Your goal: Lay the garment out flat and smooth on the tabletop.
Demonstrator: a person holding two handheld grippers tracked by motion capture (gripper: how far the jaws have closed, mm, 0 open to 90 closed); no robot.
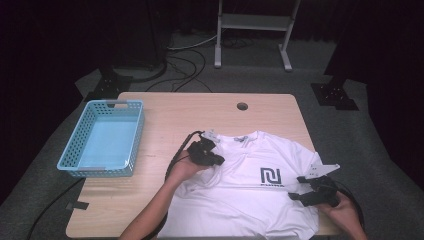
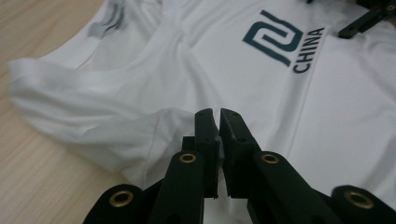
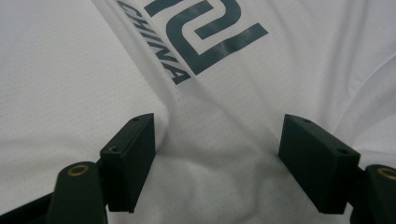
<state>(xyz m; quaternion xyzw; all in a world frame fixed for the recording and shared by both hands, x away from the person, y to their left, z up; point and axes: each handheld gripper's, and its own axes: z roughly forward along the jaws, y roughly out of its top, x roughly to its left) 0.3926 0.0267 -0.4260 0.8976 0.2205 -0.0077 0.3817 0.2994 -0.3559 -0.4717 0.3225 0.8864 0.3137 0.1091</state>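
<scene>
A white T-shirt with a dark logo and the word CHINA lies flat on the wooden table, collar away from the person. My left gripper rests at the shirt's left shoulder, by the sleeve. In the left gripper view its jaws stand shut just above the white cloth; whether cloth is pinched I cannot tell. My right gripper sits on the shirt's right side below the logo. In the right gripper view it is open, with rumpled cloth lying between the jaws.
A light blue plastic basket stands on the table's left side. A round cable hole sits near the far edge. Black cables trail off the table at the left and right. A metal stand is on the floor beyond.
</scene>
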